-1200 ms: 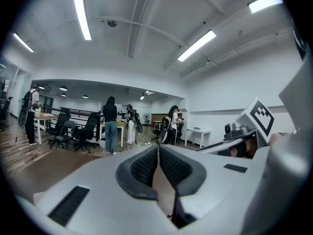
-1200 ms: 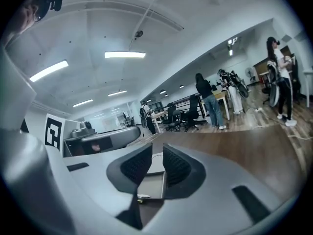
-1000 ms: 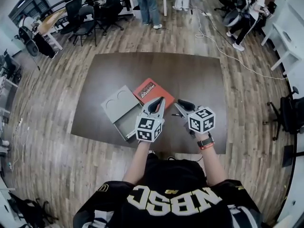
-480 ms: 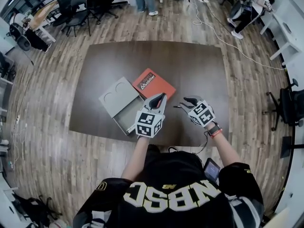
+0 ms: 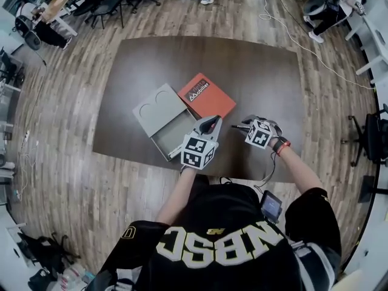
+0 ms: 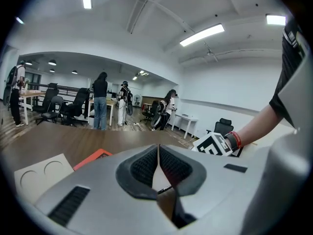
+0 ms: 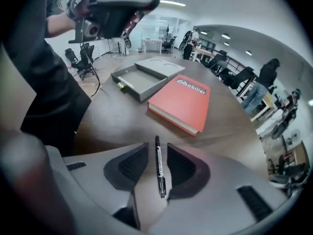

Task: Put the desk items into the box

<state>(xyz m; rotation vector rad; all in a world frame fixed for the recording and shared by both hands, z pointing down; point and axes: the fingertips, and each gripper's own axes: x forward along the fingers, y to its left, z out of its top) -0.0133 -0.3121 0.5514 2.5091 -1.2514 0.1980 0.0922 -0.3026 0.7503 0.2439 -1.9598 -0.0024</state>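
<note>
A black pen (image 7: 159,165) lies on the dark table, lengthwise between the jaws of my right gripper (image 7: 157,150). Those jaws stand open and neither pad touches the pen. Beyond the pen lies a red book (image 7: 183,99), and past it an open grey box (image 7: 139,82) with its lid (image 7: 160,64) beside it. In the head view the right gripper (image 5: 245,124) points left near the table's front edge. My left gripper (image 5: 210,123) hovers between the box (image 5: 173,137) and the pen, shut with nothing between its pads (image 6: 146,163).
The table's front edge (image 5: 242,176) runs just under both grippers. Office chairs (image 5: 109,2) and standing people (image 6: 100,99) are beyond the far side. A white cable (image 5: 291,32) trails on the wood floor at the right.
My right gripper has swung round from pointing away to pointing left, with its jaws now either side of the pen. The left gripper has stayed by the box's near corner.
</note>
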